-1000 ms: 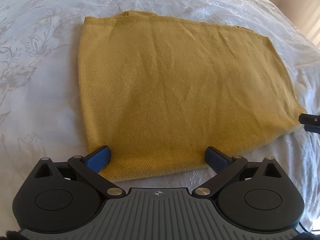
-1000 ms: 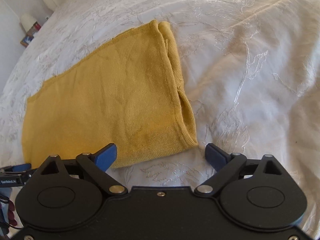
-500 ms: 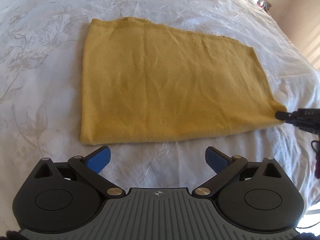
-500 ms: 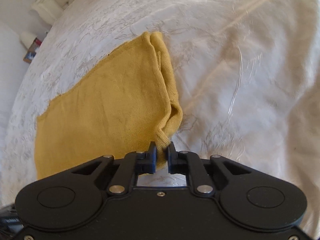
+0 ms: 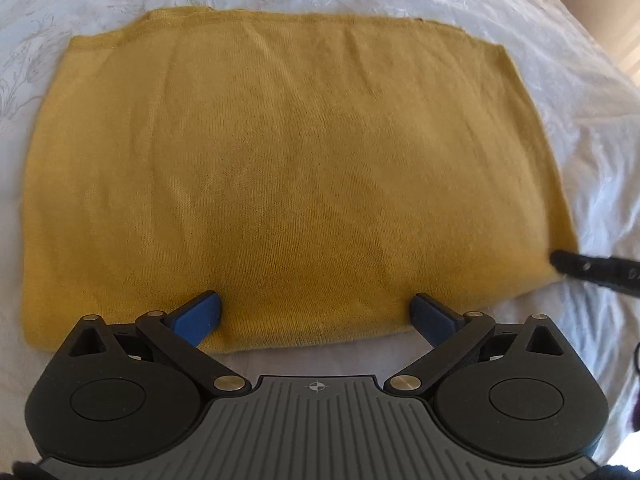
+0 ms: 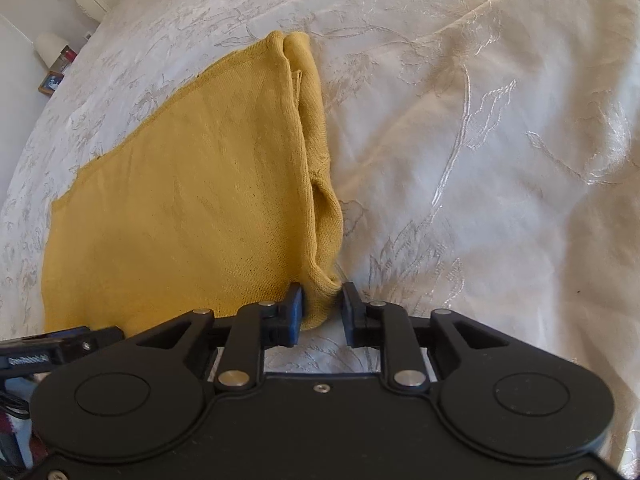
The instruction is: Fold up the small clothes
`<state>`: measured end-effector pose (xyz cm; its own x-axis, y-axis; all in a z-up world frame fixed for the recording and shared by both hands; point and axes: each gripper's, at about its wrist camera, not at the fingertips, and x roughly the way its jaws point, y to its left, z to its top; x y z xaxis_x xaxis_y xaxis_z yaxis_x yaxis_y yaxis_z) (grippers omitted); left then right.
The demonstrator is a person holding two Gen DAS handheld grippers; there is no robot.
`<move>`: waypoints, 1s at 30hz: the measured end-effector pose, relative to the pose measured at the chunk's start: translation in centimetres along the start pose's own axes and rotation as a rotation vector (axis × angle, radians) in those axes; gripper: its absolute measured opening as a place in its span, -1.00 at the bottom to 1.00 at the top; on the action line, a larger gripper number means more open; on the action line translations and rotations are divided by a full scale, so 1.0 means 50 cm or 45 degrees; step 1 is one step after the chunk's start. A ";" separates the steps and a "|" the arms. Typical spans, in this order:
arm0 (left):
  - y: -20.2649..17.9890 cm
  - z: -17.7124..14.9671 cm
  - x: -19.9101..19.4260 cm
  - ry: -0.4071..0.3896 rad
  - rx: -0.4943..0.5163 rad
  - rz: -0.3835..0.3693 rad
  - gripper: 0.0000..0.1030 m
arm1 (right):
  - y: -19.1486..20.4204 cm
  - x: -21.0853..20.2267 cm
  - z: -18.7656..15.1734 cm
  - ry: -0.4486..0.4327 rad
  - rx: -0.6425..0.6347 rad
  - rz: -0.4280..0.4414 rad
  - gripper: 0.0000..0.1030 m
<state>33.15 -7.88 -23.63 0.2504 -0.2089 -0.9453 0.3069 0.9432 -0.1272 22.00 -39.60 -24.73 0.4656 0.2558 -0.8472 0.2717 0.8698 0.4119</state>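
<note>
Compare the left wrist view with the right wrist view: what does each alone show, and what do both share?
Left wrist only: the open jaws of the left gripper over the near hem of the yellow cloth. Right wrist only: the cloth's layered side edge, bedside items, and the cloth's corner between the jaws of the right gripper, which have just been opening. Both: cloth, white bedspread.

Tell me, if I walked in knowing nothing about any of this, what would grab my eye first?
Surely the mustard-yellow knitted garment, folded flat in the middle of a white embroidered bedspread. Next, the two black hand-held grippers with blue fingertip pads: the left gripper stands wide open over the cloth's near edge. The right gripper sits at the near right corner, its jaws having just been opening, with the corner between them and a gap on the right side.
</note>
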 end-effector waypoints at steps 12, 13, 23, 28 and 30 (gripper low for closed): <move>-0.009 -0.005 0.011 -0.019 -0.025 0.043 1.00 | -0.019 -0.064 0.053 -0.086 -0.092 0.239 0.71; -0.011 -0.006 0.012 -0.019 -0.024 0.050 1.00 | -0.022 -0.063 0.069 -0.089 -0.097 0.255 0.74; -0.026 0.018 0.026 0.040 -0.033 0.100 1.00 | -0.024 0.056 0.181 0.088 -0.166 0.421 0.77; -0.030 0.012 0.025 0.024 -0.037 0.115 1.00 | -0.002 0.101 0.192 0.141 -0.255 0.471 0.97; -0.035 0.006 0.026 0.011 -0.035 0.126 1.00 | 0.009 0.110 0.197 0.131 -0.274 0.489 1.00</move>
<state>33.21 -9.86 -24.53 0.2700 -0.1124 -0.9563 0.2562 0.9658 -0.0412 32.97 -41.98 -25.89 0.4091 0.6086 -0.6799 -0.0912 0.7686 0.6332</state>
